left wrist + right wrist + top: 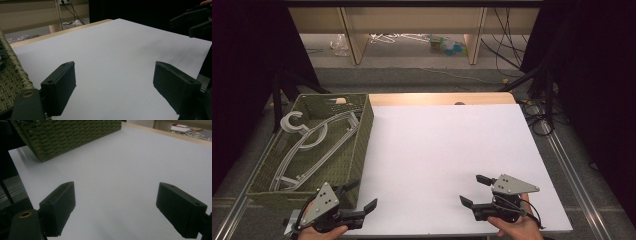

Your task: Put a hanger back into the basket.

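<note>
Both black blocky claws, left claw (360,196) and right claw (473,189), spread over smooth white board (442,150) beside woven green basket (362,135).

Dark curtains (242,60), wooden shelf (412,25), cabled floor (422,75)

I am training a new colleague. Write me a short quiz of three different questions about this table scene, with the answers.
1. True or false: the left tongs are shut on a hanger.
2. Where do the pale grey plastic hangers lie?
A. on the white table surface
B. inside the green woven basket
C. on the floor
3. Fill in: the right tongs hang over the ____ table surface, with nothing between the jaws.

Key
1. False: both tongs are open and hold nothing.
2. B: the green woven basket stands at the left edge of the white table surface.
3. white
</note>
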The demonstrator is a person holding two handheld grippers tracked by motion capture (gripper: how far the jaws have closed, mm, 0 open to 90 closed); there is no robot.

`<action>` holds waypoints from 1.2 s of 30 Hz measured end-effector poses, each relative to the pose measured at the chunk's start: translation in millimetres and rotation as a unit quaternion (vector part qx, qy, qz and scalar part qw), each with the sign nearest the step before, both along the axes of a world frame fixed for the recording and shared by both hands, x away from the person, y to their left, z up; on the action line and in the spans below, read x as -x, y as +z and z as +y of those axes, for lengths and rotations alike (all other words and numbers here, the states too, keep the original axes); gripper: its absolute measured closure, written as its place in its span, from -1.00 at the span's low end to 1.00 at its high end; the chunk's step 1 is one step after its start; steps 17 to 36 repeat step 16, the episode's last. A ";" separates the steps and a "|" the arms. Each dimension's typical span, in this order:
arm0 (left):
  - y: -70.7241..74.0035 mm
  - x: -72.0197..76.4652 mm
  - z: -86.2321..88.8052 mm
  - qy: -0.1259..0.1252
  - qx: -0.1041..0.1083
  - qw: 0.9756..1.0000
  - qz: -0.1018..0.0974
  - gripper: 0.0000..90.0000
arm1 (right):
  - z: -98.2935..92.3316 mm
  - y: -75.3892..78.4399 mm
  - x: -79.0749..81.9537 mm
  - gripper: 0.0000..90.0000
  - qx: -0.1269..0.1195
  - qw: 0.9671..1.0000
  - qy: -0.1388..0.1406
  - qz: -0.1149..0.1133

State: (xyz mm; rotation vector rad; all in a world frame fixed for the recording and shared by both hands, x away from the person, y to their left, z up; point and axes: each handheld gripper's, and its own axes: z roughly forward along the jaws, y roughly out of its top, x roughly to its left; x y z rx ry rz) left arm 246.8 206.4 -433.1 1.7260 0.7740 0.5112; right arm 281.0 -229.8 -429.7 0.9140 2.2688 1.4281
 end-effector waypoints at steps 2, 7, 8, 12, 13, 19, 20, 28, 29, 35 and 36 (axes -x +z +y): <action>-0.9 -1.3 0.4 -0.001 0.002 1.000 -0.003 -0.59 | 0.1 -0.7 -0.7 -0.63 0.005 1.000 0.004 0.002; 0.0 -1.1 1.2 0.004 0.002 1.000 -0.002 -0.59 | -0.2 -0.6 -0.4 -0.63 0.002 1.000 -0.001 -0.001; 0.3 -1.5 1.5 0.002 0.001 1.000 -0.003 -0.59 | -0.8 -0.7 -1.2 -0.63 0.003 1.000 -0.002 -0.010; 0.1 -1.7 1.6 0.005 0.006 1.000 -0.001 -0.59 | -1.4 -1.3 -1.4 -0.63 0.003 1.000 -0.001 0.001; 0.1 -1.9 1.6 0.005 0.006 1.000 -0.001 -0.59 | -1.5 -1.4 -1.6 -0.63 0.002 1.000 -0.001 0.001; 0.2 -2.1 1.3 0.004 0.006 1.000 -0.002 -0.59 | -1.8 -1.7 -2.0 -0.63 0.003 1.000 -0.002 0.001; 0.2 -2.1 1.3 0.004 0.006 1.000 -0.002 -0.59 | -1.8 -1.7 -2.0 -0.63 0.003 1.000 -0.002 0.001; 0.2 -2.1 1.3 0.004 0.006 1.000 -0.002 -0.59 | -1.8 -1.7 -2.0 -0.63 0.003 1.000 -0.002 0.001; 0.2 -2.1 1.3 0.004 0.006 1.000 -0.002 -0.59 | -1.8 -1.7 -2.0 -0.63 0.003 1.000 -0.002 0.001; 0.2 -2.1 1.3 0.004 0.006 1.000 -0.002 -0.59 | -1.8 -1.7 -2.0 -0.63 0.003 1.000 -0.002 0.001; 0.2 -2.1 1.3 0.004 0.006 1.000 -0.002 -0.59 | -1.8 -1.7 -2.0 -0.63 0.003 1.000 -0.002 0.001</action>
